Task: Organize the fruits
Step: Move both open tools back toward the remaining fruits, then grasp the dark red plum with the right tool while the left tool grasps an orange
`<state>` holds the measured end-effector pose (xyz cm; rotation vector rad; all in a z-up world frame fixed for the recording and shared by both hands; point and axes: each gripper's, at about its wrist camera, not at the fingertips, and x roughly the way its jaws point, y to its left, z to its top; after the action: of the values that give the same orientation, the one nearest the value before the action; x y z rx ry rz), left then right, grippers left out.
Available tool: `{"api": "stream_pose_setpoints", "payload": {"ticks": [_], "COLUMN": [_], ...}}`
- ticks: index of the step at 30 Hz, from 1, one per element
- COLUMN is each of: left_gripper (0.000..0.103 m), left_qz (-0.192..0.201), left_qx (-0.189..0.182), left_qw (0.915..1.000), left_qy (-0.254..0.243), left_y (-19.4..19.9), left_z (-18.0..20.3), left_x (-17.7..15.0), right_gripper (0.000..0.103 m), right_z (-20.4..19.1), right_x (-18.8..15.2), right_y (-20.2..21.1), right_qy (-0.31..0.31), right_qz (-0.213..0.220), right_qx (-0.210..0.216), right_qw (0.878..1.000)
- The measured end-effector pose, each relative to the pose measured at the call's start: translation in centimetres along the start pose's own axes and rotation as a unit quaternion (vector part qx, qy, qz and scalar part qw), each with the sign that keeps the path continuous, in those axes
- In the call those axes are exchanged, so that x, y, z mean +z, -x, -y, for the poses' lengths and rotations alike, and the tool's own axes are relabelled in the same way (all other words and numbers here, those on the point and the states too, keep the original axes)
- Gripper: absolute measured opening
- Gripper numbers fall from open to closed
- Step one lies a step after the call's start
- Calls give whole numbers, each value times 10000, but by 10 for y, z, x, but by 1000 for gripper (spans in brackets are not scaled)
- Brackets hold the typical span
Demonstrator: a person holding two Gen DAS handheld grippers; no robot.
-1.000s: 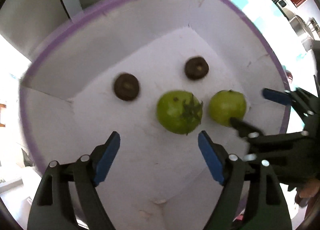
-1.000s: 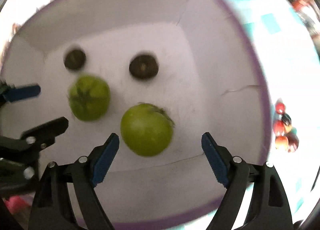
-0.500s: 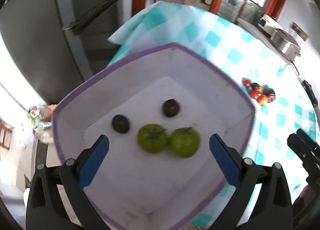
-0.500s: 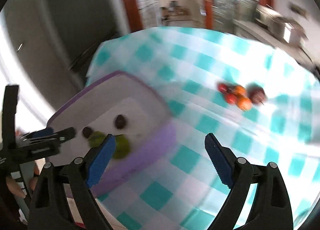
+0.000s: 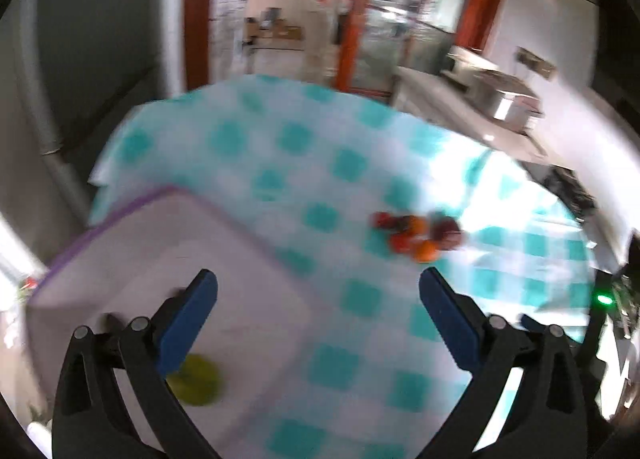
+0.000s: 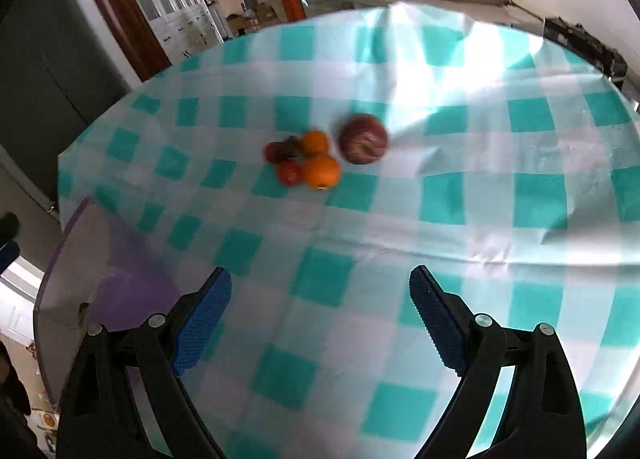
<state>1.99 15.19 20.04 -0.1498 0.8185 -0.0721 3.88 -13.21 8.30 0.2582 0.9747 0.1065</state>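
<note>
Teal-and-white checked cloth (image 6: 460,195) covers the worktop, and the fruit cluster (image 6: 320,159) sits out on it as the clearest landmark: two oranges, a few small red fruits and one larger dark red fruit, all touching or just beside one another. Well apart from the cluster, at the worktop's near-left edge, stands the purple-rimmed white tray (image 5: 120,255), and a green fruit (image 5: 196,379) already lies inside it, partly hidden behind a finger in the left view; sorting into the tray looks partly done, with the cluster left to bring over. The left hand-held gripper (image 5: 318,323) hangs over the tray's wall on the cluster side, its jaws having just been opening, now spread wide with nothing between them. The right hand-held gripper (image 6: 320,319) is nearer the cluster and aimed straight at it, jaws also just opened to full width and empty, over bare cloth. That wide spread suits the round fruit ahead, since the big dark one needs the room. Both views are smeared, the left more so, so small details in the tray cannot be made out. Packed so tightly, the fruits may roll if one is nudged while another is pinched.
</note>
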Motion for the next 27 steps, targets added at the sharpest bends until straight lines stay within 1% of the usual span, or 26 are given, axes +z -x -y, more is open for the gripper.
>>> {"api": "stream_pose_setpoints", "payload": {"ticks": [1, 3, 4, 6, 8, 9, 12, 15, 17, 18, 19, 22, 25, 27], "left_gripper": [101, 101, 101, 101, 101, 101, 101, 101, 101, 101, 101, 101, 101, 101], "left_qz": [-70, -361, -619, -941, -1322, -1509, -1809, -1992, -2052, -2073, -2078, -2051, -2017, -1988], "left_qx": [-116, -323, -355, -354, -152, -66, 188, 427, 594, 665, 700, 782, 772, 735], "left_qw": [9999, 9984, 9964, 9928, 9871, 9836, 9774, 9731, 9717, 9712, 9711, 9718, 9736, 9750], "left_qy": [-71, -281, -449, -650, -892, -982, -1082, -1077, -1009, -967, -942, -855, -735, -670], "left_y": [-8, -33, -53, -78, -105, -116, -134, -140, -142, -143, -143, -144, -149, -155], "left_z": [13, 43, 62, 79, 94, 97, 91, 78, 71, 67, 64, 61, 61, 64], "left_x": [-3, -15, -27, -45, -70, -81, -107, -122, -125, -126, -125, -121, -113, -106], "right_gripper": [88, 87, 86, 83, 78, 78, 78, 78, 78, 78, 77, 70, 71, 73], "right_z": [11, 22, 29, 39, 51, 56, 64, 60, 56, 54, 51, 44, 38, 31], "right_x": [5, 14, 19, 29, 42, 50, 73, 104, 119, 124, 129, 130, 127, 127], "right_y": [-6, -19, -27, -41, -60, -70, -88, -114, -133, -140, -152, -178, -192, -195], "right_qy": [30, 140, 231, 348, 323, 207, -62, -286, -411, -419, -406, -264, -110, 41], "right_qz": [-64, -162, -185, -244, -318, -361, -326, -273, -380, -453, -558, -958, -1118, -1096], "right_qx": [12, -19, -61, -80, -81, 22, 277, 531, 608, 574, 437, 225, 87, -19], "right_qw": [10000, 9998, 9995, 9991, 9989, 9991, 9991, 9978, 9966, 9964, 9967, 9948, 9936, 9940]}}
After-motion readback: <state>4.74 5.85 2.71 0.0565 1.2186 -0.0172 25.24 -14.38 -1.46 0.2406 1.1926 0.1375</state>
